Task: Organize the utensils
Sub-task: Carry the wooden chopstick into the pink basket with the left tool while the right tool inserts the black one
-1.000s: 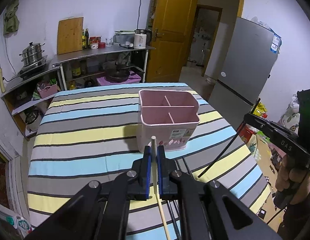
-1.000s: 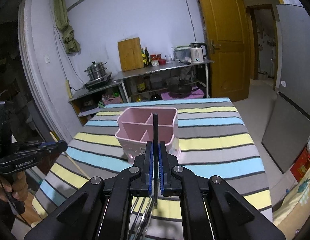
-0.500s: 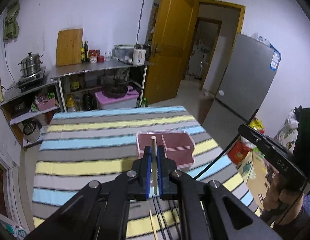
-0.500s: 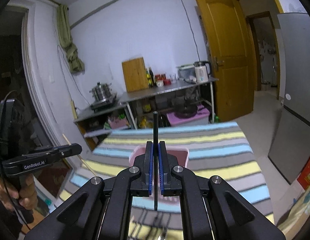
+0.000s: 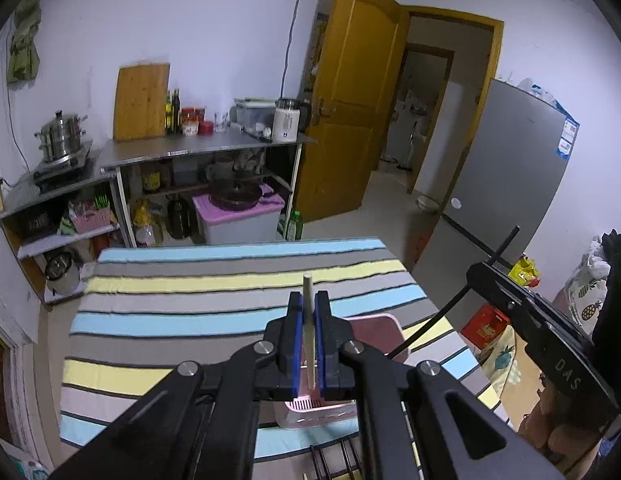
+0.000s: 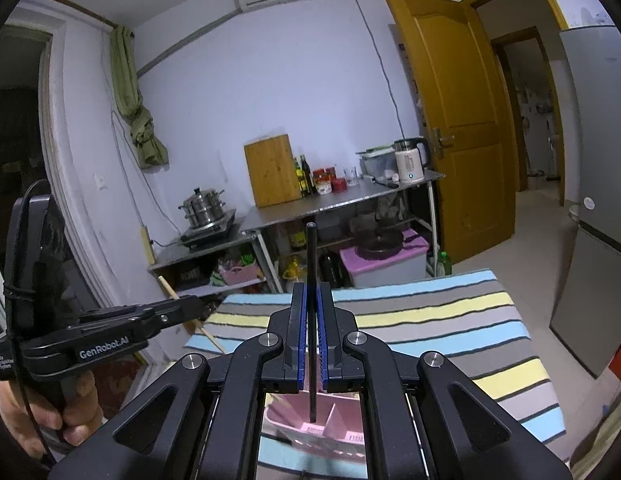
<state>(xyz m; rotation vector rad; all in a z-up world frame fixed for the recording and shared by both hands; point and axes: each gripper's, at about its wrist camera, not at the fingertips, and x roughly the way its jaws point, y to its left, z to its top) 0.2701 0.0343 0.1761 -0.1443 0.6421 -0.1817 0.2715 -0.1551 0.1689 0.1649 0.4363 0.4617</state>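
Note:
My left gripper (image 5: 309, 304) is shut on a pale wooden chopstick (image 5: 308, 292) that stands nearly upright between its blue pads. Below and just behind its fingers sits the pink divided utensil holder (image 5: 376, 330) on the striped tablecloth (image 5: 190, 304). My right gripper (image 6: 311, 292) is shut on a black chopstick (image 6: 311, 248), whose lower end hangs over the holder (image 6: 338, 412). Each gripper also appears in the other view: the right gripper (image 5: 526, 316) with its black chopstick (image 5: 446, 310), the left gripper (image 6: 178, 312) with its wooden chopstick (image 6: 208, 334).
A black wire rack (image 5: 334, 456) lies at the table's near edge. Beyond the table stand a steel counter (image 5: 202, 150) with a kettle, jars and a cutting board, an open yellow door (image 5: 350, 120) and a grey fridge (image 5: 506, 168). A hand (image 6: 50, 412) grips the left tool.
Both grippers have risen and drawn back, so the pink holder has slid down the frames to under the fingers. Each chopstick stays clamped as before.

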